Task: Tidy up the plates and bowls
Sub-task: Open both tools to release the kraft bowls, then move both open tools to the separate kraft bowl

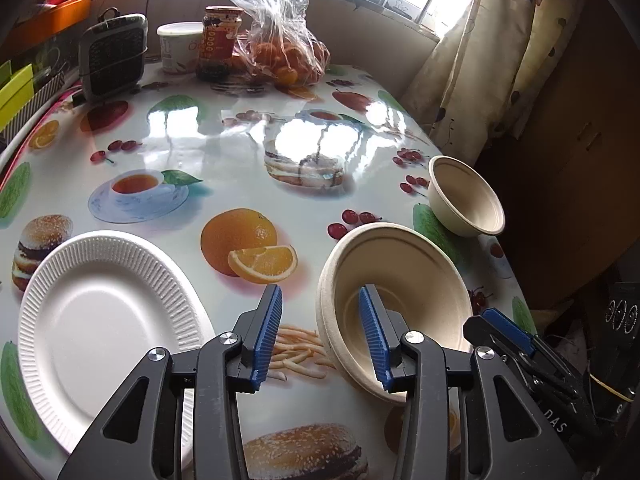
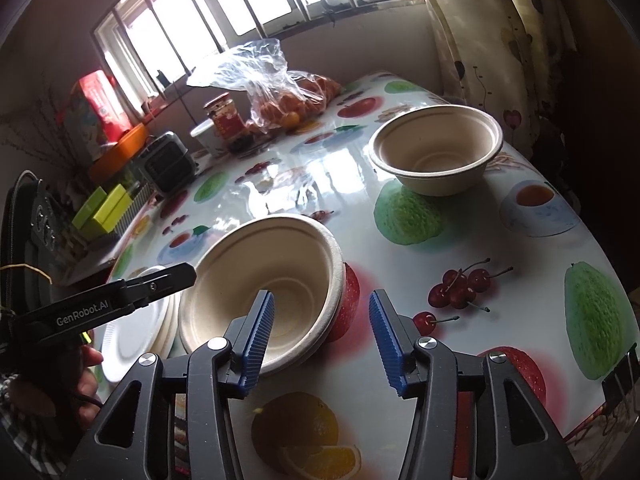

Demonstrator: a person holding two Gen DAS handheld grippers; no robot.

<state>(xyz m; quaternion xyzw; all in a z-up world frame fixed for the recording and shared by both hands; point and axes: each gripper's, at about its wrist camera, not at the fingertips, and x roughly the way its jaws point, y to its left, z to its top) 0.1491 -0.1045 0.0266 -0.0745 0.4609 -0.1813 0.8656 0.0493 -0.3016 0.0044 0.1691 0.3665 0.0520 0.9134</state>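
Two beige bowls, nested, (image 1: 400,276) (image 2: 272,264) sit near the table's front edge. My left gripper (image 1: 322,338) is open and straddles their left rim, one blue pad inside and one outside, neither pressing. On the opposite rim my right gripper (image 2: 322,342) stands the same way, open, with its left pad inside the bowl. A single beige bowl (image 1: 466,200) (image 2: 436,152) stands farther back by the table's right edge. White ribbed paper plates (image 1: 100,320) (image 2: 136,332) lie left of the nested bowls.
The table (image 1: 224,152) has a glossy fruit-print cover. At its far end stand a bag of oranges (image 1: 284,52), a red-labelled jar (image 1: 220,40), a white tub (image 1: 178,46) and a small dark heater (image 1: 114,56). A curtain (image 1: 480,60) hangs at right.
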